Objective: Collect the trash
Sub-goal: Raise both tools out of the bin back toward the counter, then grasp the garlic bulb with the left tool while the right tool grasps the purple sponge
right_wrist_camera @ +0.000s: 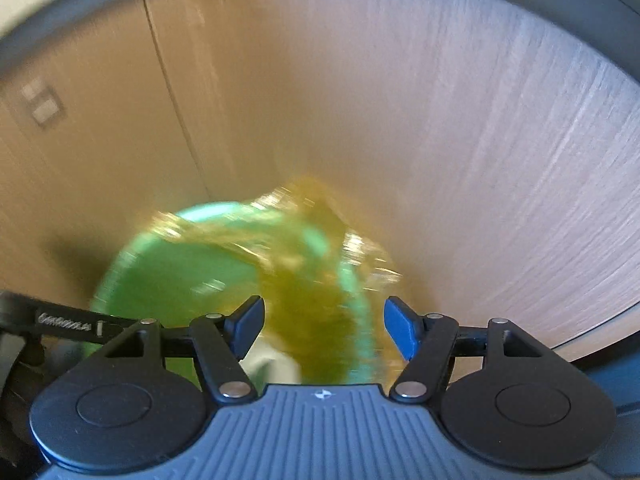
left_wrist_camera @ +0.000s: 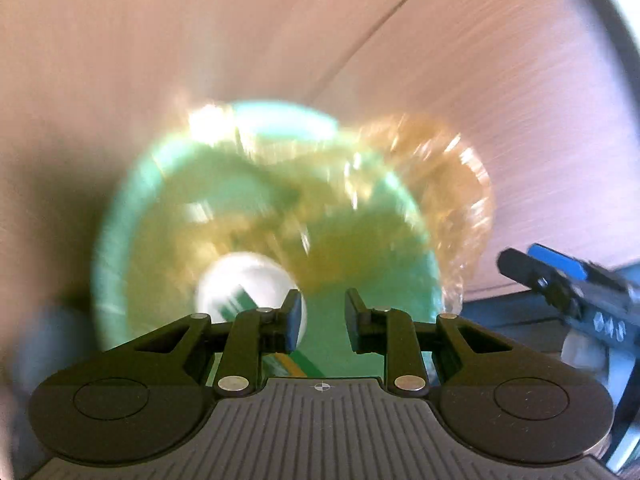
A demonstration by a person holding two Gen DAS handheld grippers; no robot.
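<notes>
A round green bin stands on the wooden table, blurred in both views. A crumpled yellow see-through wrapper lies across its far rim and down into it. A white crumpled piece with green stripes lies inside, near the left side. My left gripper hangs over the bin, open, with nothing between its pads; its left pad overlaps the white piece in the picture. In the right wrist view my right gripper is open wide above the bin, and the wrapper lies below the gap, apart from both pads.
The wooden table has a seam running across it. Its edge curves close by on the right. The right gripper's blue-padded finger shows at the left wrist view's right side. The left gripper's arm reaches in at the right wrist view's left.
</notes>
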